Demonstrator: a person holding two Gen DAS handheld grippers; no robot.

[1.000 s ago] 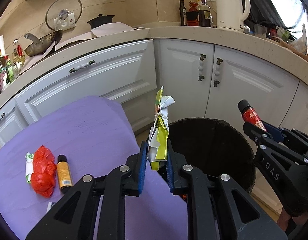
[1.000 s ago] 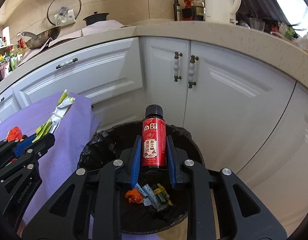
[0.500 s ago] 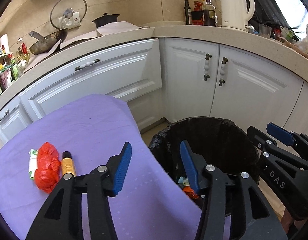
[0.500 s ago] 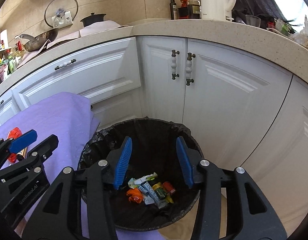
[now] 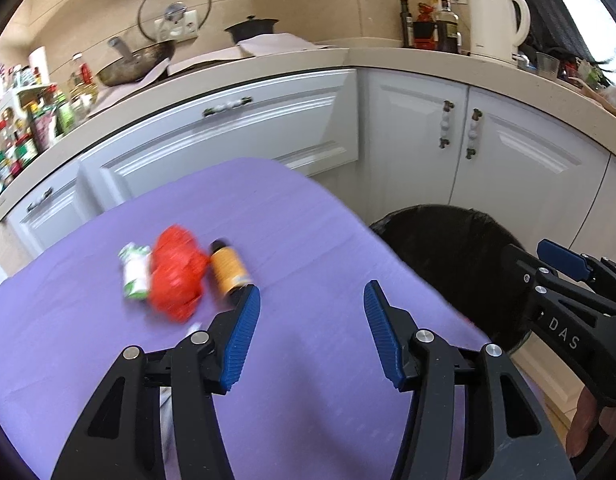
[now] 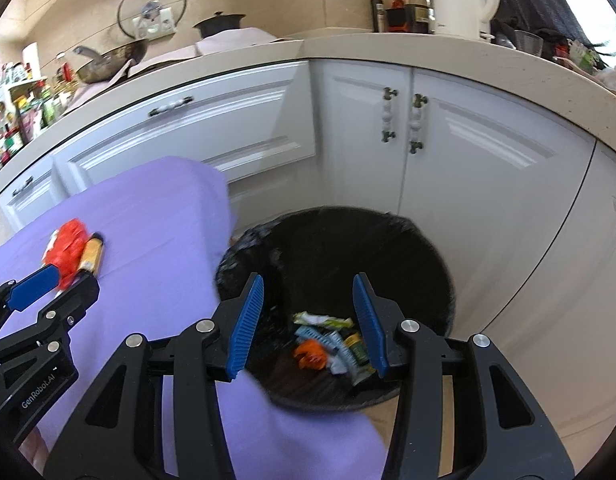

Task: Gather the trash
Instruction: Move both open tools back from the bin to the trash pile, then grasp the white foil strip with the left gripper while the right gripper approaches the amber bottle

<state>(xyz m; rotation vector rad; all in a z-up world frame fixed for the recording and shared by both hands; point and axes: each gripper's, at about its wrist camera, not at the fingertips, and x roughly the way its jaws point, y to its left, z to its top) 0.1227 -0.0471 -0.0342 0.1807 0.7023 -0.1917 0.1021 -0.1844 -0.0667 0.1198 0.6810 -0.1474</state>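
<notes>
On the purple cloth (image 5: pixel 300 240) lie a crumpled red wrapper (image 5: pixel 177 271), a small orange bottle (image 5: pixel 228 270) and a white-green packet (image 5: pixel 134 270). My left gripper (image 5: pixel 312 330) hangs open and empty over the cloth, just right of the bottle. A black-lined trash bin (image 6: pixel 340 240) stands by the cloth's right edge, with several wrappers (image 6: pixel 328 344) in its bottom. My right gripper (image 6: pixel 308 318) is open and empty above the bin's near rim. From the right wrist, the red wrapper (image 6: pixel 66 248) and the orange bottle (image 6: pixel 90 256) show at far left, behind the left gripper's fingers (image 6: pixel 32 292).
White cabinets (image 5: pixel 236 128) and a beige counter (image 5: pixel 428 64) curve around behind the cloth and bin. On the counter stand a pan (image 5: pixel 136 62), a pot, bottles and a white kettle (image 5: pixel 496 20). A hand (image 5: pixel 588 420) shows at the lower right edge.
Both grippers opened: the crumpled wrapper left the left gripper and the red bottle left the right one, both gone into the bin. Both have since swung left toward the cloth.
</notes>
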